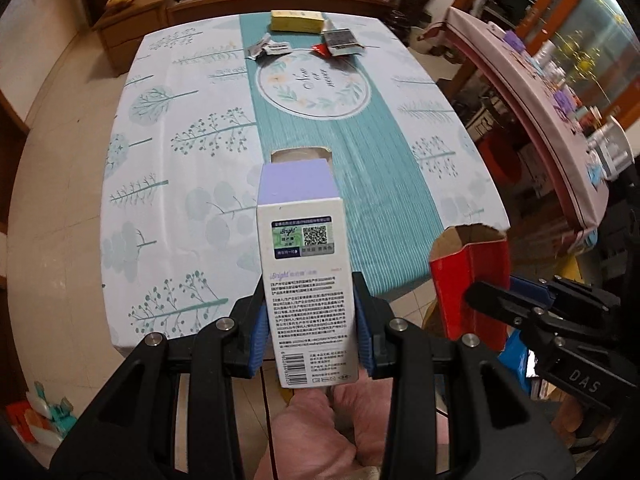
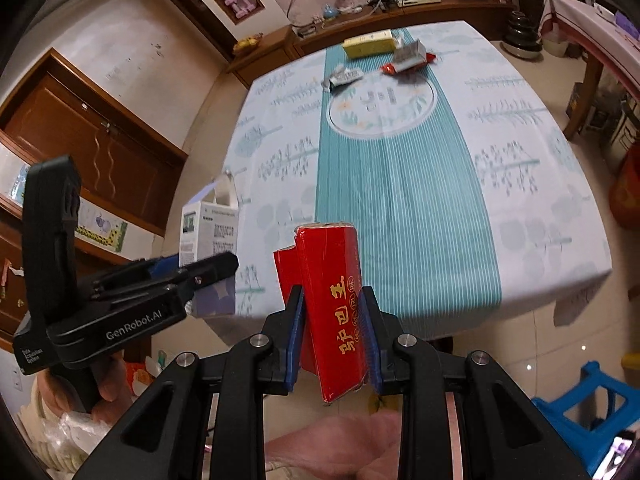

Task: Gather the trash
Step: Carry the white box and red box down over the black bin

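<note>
The left gripper is clamped on a white and purple box, held near the table's near edge. Just to its right, the right gripper pinches a red box. More trash, a yellow box and wrappers, lies at the far end.

- "iBright" — on the white and lilac box, beside a QR code.
- "GenRobot.AI" — on the left gripper.
- "DAS" — on the right gripper.
- "Now or never" — on the tablecloth.
- Gold Chinese characters — on the red box.
</note>
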The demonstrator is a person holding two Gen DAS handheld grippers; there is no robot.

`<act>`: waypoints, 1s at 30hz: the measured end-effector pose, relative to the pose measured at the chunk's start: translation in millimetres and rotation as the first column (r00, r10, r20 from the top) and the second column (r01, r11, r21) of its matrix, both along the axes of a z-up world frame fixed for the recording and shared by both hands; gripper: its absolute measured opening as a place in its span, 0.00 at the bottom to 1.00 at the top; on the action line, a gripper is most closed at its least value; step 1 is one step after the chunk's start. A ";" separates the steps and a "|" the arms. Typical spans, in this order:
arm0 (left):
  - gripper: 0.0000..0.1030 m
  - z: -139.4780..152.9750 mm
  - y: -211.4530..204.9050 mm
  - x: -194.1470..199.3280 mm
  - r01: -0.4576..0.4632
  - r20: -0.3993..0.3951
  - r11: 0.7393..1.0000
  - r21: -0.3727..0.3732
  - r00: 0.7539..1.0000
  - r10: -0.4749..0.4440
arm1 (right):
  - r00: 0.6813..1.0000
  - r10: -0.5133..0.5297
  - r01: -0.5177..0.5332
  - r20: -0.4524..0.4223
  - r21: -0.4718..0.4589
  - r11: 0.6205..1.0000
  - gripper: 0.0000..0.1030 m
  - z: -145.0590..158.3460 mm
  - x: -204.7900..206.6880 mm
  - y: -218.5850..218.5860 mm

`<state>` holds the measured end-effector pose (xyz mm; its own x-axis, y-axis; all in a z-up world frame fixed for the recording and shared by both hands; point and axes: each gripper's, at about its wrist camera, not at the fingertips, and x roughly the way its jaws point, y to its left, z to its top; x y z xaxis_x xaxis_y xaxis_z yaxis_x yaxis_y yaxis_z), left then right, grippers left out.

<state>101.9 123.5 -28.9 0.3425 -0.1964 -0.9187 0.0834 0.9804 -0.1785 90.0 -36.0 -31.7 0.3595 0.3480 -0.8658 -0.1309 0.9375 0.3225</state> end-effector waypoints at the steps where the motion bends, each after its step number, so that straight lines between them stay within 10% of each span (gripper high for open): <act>1: 0.32 -2.6 -2.3 -3.2 0.008 0.001 1.000 0.000 1.000 -0.008 | 1.000 0.001 -0.001 -0.011 -0.011 1.000 0.25 -4.3 -5.6 0.0; 11: 0.32 -74.5 -32.7 -35.3 0.037 -0.060 0.999 -0.022 0.997 -0.039 | 0.989 -0.054 0.050 -0.140 -0.028 0.998 0.25 -81.3 -31.4 -25.3; 30: 0.31 -340.1 -84.5 -78.7 0.035 -0.154 0.993 0.115 0.988 -0.017 | 0.920 -0.125 0.114 -0.372 -0.049 0.992 0.26 -375.2 -52.8 -71.6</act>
